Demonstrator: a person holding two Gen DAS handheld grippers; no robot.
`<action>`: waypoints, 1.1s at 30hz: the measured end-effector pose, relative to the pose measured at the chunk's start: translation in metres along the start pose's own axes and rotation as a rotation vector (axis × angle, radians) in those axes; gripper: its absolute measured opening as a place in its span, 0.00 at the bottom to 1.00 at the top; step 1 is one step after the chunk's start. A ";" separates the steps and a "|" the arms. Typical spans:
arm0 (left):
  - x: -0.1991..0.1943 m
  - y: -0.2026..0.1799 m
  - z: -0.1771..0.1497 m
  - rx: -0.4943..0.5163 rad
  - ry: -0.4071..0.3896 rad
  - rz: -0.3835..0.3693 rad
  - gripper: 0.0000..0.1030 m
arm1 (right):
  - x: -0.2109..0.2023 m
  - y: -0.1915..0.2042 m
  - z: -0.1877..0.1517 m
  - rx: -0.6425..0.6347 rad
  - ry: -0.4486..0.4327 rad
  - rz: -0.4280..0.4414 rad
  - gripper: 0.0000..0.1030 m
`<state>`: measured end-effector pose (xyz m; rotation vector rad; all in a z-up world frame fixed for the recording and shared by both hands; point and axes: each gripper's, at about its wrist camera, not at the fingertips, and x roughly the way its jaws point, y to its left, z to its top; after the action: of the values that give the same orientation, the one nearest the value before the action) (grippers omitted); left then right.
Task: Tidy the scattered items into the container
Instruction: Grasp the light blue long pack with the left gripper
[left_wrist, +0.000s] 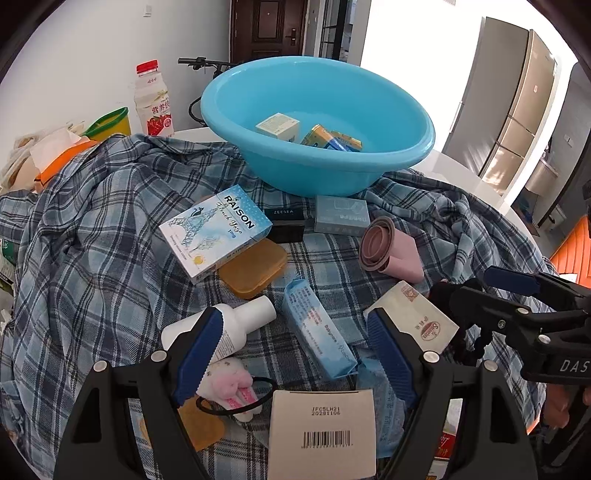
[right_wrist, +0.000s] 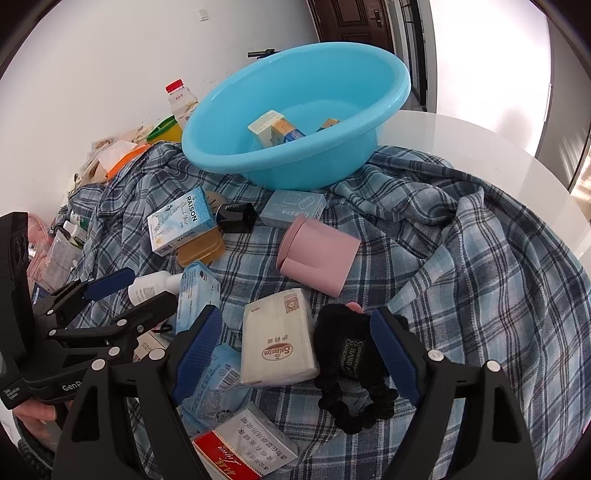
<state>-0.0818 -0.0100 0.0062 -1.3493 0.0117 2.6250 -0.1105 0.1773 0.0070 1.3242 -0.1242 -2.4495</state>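
Both grippers stand wide and empty. The right gripper (right_wrist: 295, 354) straddles a cream paper-wrapped tissue pack (right_wrist: 279, 341) — its long axis runs along the fingers, a black fabric scrunchie (right_wrist: 351, 373) touching it. The left gripper (left_wrist: 295, 354) brackets a light-blue plastic wipes packet (left_wrist: 319, 328), lying diagonally. Farther off sits the round blue plastic basin (right_wrist: 388, 92), a few boxes inside.

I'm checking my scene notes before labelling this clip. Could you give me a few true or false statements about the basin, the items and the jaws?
1. The blue basin already holds some small boxes. True.
2. The pink cup stands upright. False: it lies on its side.
3. The RAISON box is inside the basin. False: it lies on the plaid cloth.
4. The right gripper has open jaws. True.
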 end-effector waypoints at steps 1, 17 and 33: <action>0.004 -0.002 0.001 0.004 0.009 -0.001 0.80 | 0.000 -0.001 0.000 0.000 0.000 -0.003 0.79; 0.051 -0.009 0.010 0.039 0.121 0.032 0.80 | 0.016 -0.025 0.005 0.058 0.027 0.008 0.79; 0.054 -0.013 0.011 0.057 0.166 -0.057 0.22 | 0.013 -0.031 0.005 0.079 0.015 0.005 0.79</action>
<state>-0.1184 0.0125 -0.0298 -1.5207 0.0699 2.4407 -0.1290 0.2017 -0.0080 1.3728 -0.2227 -2.4539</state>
